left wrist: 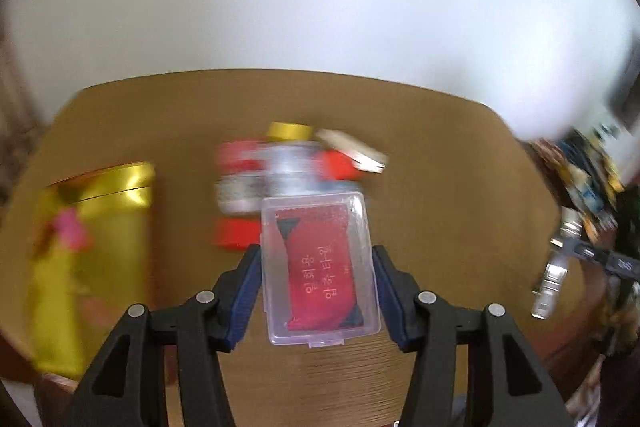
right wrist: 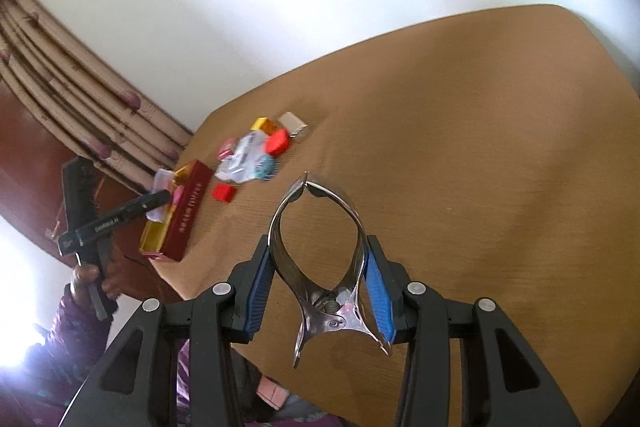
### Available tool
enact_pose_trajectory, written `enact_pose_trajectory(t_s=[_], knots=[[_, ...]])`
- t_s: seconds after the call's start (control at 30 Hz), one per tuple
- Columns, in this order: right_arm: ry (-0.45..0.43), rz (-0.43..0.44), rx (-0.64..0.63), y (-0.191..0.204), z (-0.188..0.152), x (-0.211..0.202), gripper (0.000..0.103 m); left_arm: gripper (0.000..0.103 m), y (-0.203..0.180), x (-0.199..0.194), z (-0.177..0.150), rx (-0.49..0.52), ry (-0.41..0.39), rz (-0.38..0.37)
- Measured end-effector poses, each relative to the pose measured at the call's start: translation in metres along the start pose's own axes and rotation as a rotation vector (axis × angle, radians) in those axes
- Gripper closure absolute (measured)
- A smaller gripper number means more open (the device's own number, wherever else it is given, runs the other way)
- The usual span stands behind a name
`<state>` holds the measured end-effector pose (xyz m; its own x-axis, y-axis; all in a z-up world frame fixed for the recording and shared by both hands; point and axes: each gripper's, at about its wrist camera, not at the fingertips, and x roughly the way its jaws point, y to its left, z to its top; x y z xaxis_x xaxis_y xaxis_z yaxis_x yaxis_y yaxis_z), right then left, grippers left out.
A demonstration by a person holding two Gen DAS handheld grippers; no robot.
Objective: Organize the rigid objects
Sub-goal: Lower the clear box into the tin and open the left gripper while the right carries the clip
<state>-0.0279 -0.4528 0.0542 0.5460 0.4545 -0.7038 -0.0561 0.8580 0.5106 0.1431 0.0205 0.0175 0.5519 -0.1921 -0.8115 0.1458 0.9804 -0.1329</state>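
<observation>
Blue-padded left gripper (left wrist: 318, 291) clamped on a clear plastic case (left wrist: 318, 267), pads pressed to both long sides, red printed packet visible inside. Case raised off the wooden table (left wrist: 440, 167), short end toward the camera, far end over the blurred heap beyond.

Beyond the case: a jumble of small things, smeared by motion. A yellow-capped item (left wrist: 289, 131) at the far side of it, a red block (left wrist: 234, 233) just left of the case, another red piece (left wrist: 338, 165) past its far right corner, a pale flat box (left wrist: 352, 147) tilted beside that. Well left of the case: a gold tin (left wrist: 96, 247) with a pink mark on it, near the table's left edge. Far right of the case: the other gripper's metal clip, small and blurred.

Right gripper (right wrist: 320, 283) clamped on a shiny metal spring clip (right wrist: 320, 247), blue pads squeezing its two bowed arms, clip tips together and pointing away, handles toward the camera. Clip held above the table (right wrist: 480, 147), well right of the heap.

Left of the clip: a red and gold box (right wrist: 180, 211) near the table edge, a red cube (right wrist: 223, 193) beside it, a red cap (right wrist: 277, 142) and blue-white wrappers (right wrist: 244, 163) farther off. A person's hand (right wrist: 94, 283) gripping the left tool's handle, patterned sleeve (right wrist: 60, 347) below.
</observation>
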Motion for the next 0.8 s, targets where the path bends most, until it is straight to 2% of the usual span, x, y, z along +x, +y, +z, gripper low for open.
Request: enact_pose_trajectory(t_s=[0.07,0.17,0.27,0.33,0.73,0.8], knots=[[0.005,0.024,-0.008,0.011,0.003,0.005,0.062,0.048,0.048,-0.005,-0.003,-0.076,0.011,0.098],[0.012,0.043,-0.027,0.03,0.007,0.014,0.062,0.048,0.121,-0.002,-0.007,-0.183,0.033,0.192],[0.024,0.08,-0.037,0.051,0.012,0.026,0.062,0.048,0.164,0.013,-0.01,-0.241,0.06,0.239],[0.035,0.093,-0.056,0.067,0.016,0.034,0.062,0.048,0.18,0.023,-0.008,-0.245,0.066,0.237],[0.088,0.187,-0.094,0.133,0.031,0.089,0.062,0.047,0.189,0.082,0.021,-0.269,0.098,0.196],[0.101,0.196,-0.098,0.14,0.032,0.097,0.062,0.047,0.191,0.097,0.026,-0.265,0.133,0.204]])
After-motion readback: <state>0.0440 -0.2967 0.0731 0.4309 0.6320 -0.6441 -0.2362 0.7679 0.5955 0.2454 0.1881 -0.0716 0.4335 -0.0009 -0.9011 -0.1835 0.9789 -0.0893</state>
